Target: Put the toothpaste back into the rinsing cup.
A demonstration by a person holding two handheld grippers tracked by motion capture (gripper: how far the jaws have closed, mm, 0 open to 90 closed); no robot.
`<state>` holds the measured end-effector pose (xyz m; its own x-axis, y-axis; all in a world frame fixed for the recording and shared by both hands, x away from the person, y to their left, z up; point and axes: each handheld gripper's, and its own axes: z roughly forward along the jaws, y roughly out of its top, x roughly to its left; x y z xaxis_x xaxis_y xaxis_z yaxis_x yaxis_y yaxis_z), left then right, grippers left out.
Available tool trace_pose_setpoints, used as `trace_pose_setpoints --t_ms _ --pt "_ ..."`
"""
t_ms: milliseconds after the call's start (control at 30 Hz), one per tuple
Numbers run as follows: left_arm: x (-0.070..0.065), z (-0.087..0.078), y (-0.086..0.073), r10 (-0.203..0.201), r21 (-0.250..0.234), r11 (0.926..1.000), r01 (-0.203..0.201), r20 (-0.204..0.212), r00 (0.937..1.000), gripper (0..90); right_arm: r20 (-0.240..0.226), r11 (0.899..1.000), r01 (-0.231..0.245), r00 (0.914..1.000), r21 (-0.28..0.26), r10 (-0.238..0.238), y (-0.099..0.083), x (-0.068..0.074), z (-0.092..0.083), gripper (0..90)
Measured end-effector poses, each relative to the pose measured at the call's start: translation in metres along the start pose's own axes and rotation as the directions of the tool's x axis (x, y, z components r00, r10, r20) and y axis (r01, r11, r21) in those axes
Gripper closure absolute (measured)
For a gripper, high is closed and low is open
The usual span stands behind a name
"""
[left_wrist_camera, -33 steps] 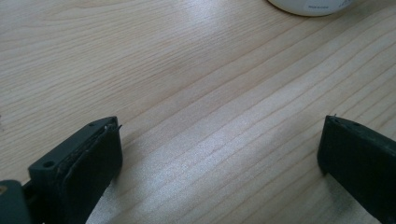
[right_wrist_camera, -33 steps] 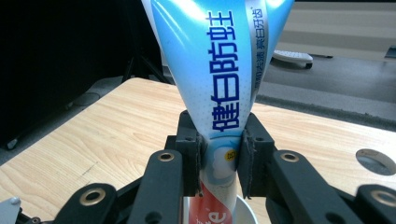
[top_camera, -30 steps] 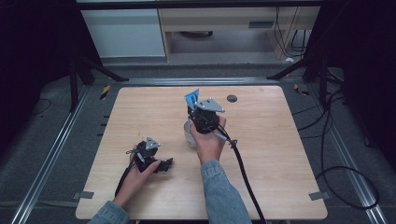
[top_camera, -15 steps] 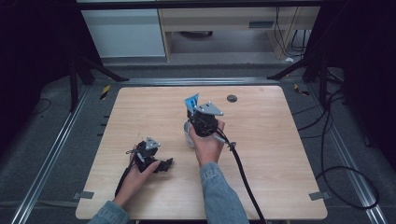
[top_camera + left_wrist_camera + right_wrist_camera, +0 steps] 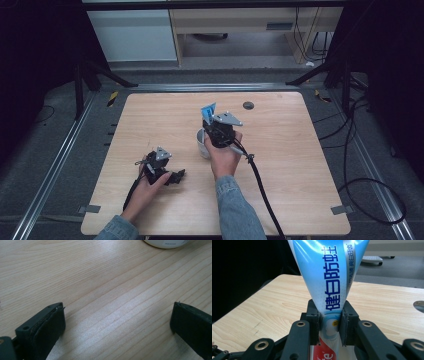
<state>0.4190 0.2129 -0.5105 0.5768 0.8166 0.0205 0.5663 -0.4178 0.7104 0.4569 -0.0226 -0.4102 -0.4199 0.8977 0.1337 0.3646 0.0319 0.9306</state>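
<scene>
A blue and white toothpaste tube [image 5: 329, 277] stands upright between the jaws of my right gripper [image 5: 329, 326], which is shut on its lower part. In the high view the right gripper [image 5: 218, 131] hangs over a white cup [image 5: 202, 142] near the table's middle, and the toothpaste tube's flat end [image 5: 207, 111] pokes up behind it. My left gripper [image 5: 176, 176] rests low on the table at the front left, open, with bare wood between its fingers [image 5: 43, 325]. The white cup's base [image 5: 167, 243] shows at the top edge of the left gripper view.
The wooden table [image 5: 300, 150] has a round dark cable hole [image 5: 248, 105] at the back right. The right gripper's black cable [image 5: 262, 185] trails to the front edge. Metal rails and dark floor surround the table; cabinets stand behind.
The right gripper with the toothpaste tube has shifted slightly over the cup. The left gripper has stayed in place.
</scene>
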Motion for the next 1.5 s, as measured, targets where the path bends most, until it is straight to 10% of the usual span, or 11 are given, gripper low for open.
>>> trace_pose_setpoints --t_ms 1500 --pt "0.0 0.0 0.0 0.0 0.0 1.0 0.0 0.0 1.0 0.0 -0.042 0.994 -0.108 0.9931 0.033 0.109 -0.012 -0.013 0.006 71.9"
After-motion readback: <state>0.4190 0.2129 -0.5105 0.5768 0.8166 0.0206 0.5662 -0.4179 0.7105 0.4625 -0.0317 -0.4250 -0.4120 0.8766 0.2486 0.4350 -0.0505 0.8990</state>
